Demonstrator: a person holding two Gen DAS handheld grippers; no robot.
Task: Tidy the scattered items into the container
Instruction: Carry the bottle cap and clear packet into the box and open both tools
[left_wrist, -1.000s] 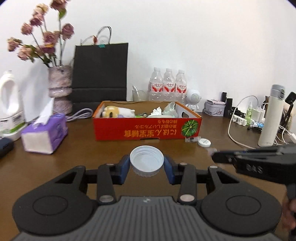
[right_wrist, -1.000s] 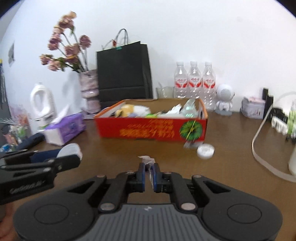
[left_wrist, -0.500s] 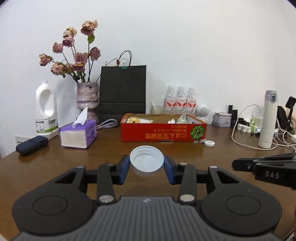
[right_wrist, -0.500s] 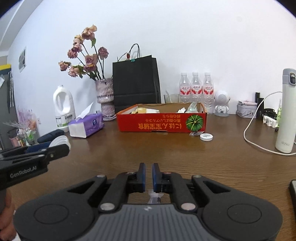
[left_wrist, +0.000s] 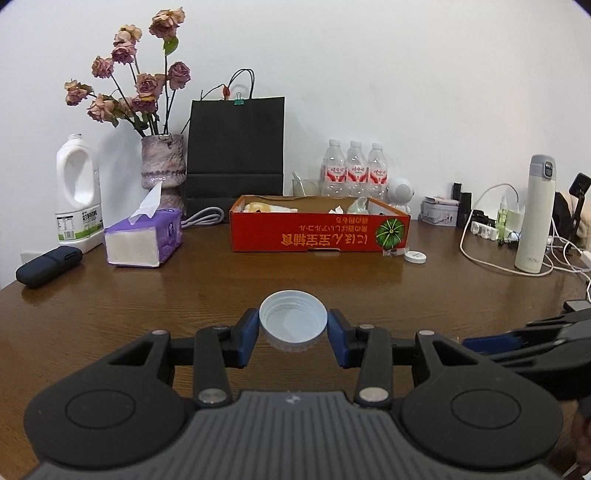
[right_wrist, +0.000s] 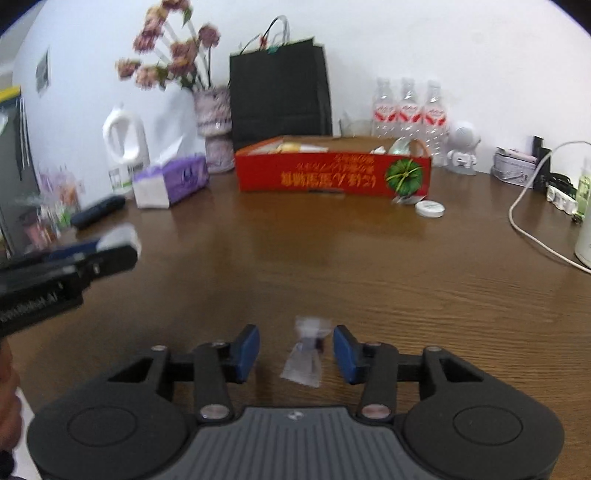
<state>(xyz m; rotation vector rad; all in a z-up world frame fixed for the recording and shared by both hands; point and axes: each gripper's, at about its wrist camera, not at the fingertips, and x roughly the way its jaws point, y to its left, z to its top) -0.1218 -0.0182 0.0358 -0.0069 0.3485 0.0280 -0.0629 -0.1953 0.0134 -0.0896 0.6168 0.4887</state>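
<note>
- Over the brown wooden surface (left_wrist: 147, 295), the left gripper (left_wrist: 293, 334) is clamped on a white bottle cap (left_wrist: 293, 325), open side up, with a blue pad pressing each side.
- In the right wrist view, the right gripper (right_wrist: 295, 352) has its jaws opening; a small clear wrapper (right_wrist: 306, 354) sits between the blue pads, touching neither, and is blurred.
- At the back of the surface stands the red cardboard box (left_wrist: 319, 230), already holding some crumpled paper and other pieces too small to tell apart.
- Just beside the box's right front corner lie a small white lid (left_wrist: 414, 256) and a scrap of clear wrapping (left_wrist: 391, 252).
- Left of the box are a purple tissue pack (left_wrist: 144, 236), a white jug (left_wrist: 78, 192) and a dark case (left_wrist: 48, 266).
- Behind it stand a black paper bag (left_wrist: 236, 155), a vase of dried roses (left_wrist: 162, 162) and three water bottles (left_wrist: 354, 170).
</note>
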